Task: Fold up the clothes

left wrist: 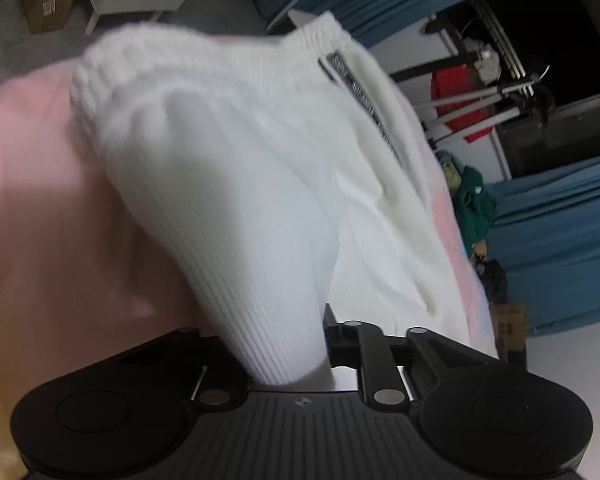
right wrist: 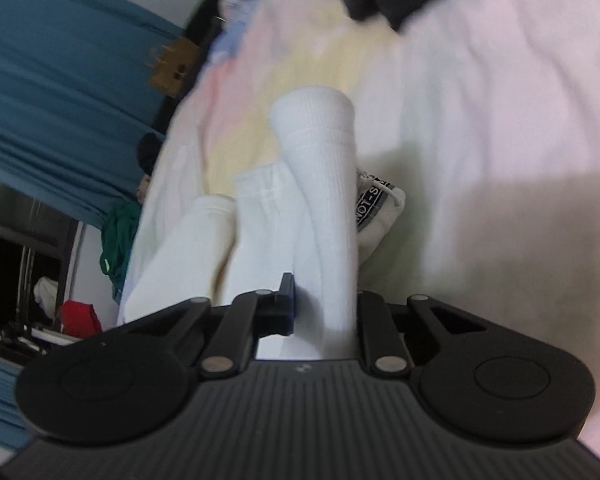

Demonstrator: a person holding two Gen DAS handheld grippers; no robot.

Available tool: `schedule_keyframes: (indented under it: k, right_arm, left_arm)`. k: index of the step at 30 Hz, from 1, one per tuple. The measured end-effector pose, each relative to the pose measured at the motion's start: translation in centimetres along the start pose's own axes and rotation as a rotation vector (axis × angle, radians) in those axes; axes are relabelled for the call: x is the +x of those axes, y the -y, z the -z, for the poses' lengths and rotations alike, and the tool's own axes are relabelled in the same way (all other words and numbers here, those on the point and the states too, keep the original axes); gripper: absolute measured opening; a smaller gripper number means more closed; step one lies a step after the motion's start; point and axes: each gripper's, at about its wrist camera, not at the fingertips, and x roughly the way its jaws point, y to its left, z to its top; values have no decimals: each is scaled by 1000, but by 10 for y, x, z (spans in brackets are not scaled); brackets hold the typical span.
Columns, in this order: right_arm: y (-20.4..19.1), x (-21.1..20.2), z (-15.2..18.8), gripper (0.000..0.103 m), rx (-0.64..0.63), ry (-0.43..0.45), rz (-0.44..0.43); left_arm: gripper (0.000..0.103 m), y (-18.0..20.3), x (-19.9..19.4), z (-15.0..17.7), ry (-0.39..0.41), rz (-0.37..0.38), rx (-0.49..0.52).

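Both tools, left [left wrist: 288, 344] and right [right wrist: 324, 312], clamp white ribbed garment [left wrist: 240, 184].

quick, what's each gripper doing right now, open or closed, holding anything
Left gripper: closed on the white ribbed garment.
Right gripper: closed on a ribbed white fold of the same-looking white clothing.

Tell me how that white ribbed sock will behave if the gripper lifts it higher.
The white ribbed sock looks soft and knitted, so it will probably droop. It seems light for its size. The ribbing should keep it from slipping in the right gripper.
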Motion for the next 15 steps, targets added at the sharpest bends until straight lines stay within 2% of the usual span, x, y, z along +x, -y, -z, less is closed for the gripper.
schedule_keyframes:
  k: [9,12,15]
  right_arm:
    - [-27,-45,1,15,-89,133,-71]
    - [-23,-63,-4,15,-88,134,-87]
    - [-30,-69,-11,15,-97,116,-103]
  left_arm:
    - [10,14,-58,11,147,140,2]
    - [10,17,-80,10,165,173,7]
    - [10,23,-90,-2,137,176,-14]
